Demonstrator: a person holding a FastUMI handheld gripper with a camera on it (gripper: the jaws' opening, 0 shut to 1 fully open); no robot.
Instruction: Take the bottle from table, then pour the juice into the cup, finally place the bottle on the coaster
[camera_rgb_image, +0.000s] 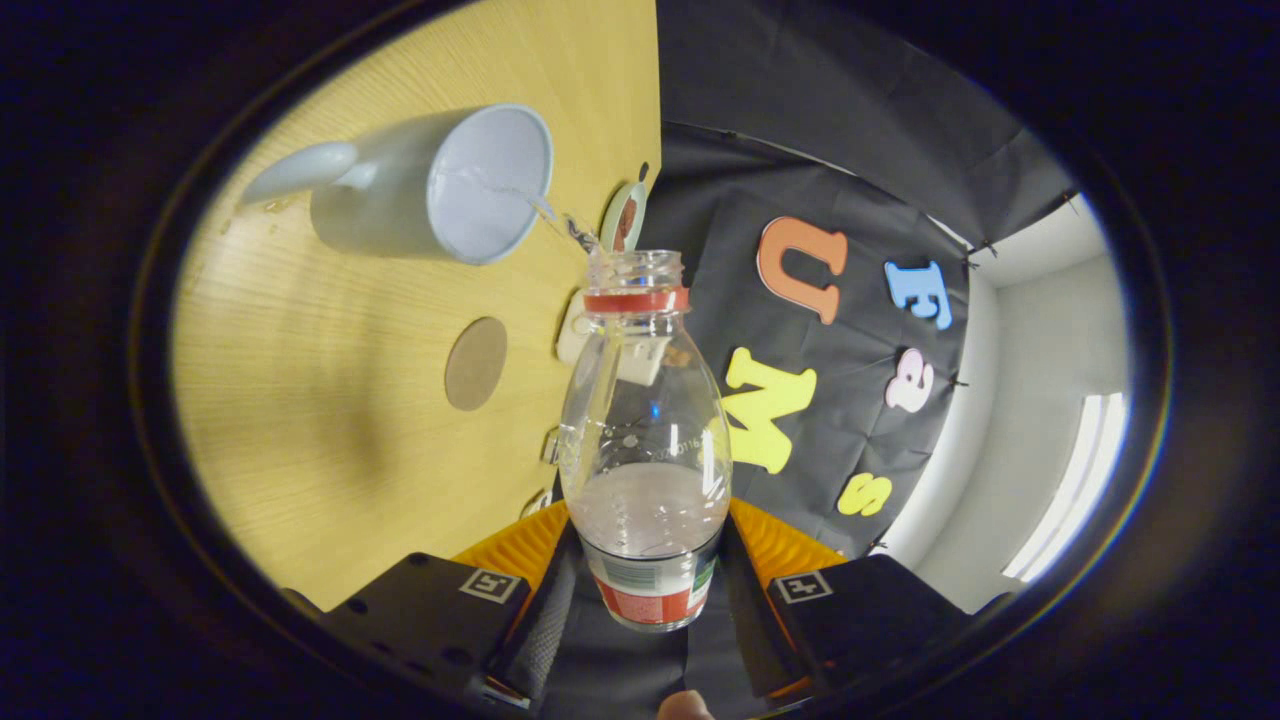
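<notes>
My gripper is shut on a clear plastic bottle with a red neck ring and a red label, gripping its lower body between both fingers. The whole view is rolled over, so the bottle is tipped toward the table. A thin clear stream runs from the bottle's open mouth into a white cup with a handle, just beyond the mouth. Some pale liquid sits in the bottle's lower part. A round brown coaster lies flat on the wooden table, beside the bottle and nearer to me than the cup.
A small plate with something brown on it stands at the table's far edge past the cup. A pale boxy object sits partly hidden behind the bottle's neck. The black cloth wall rises beyond the table edge.
</notes>
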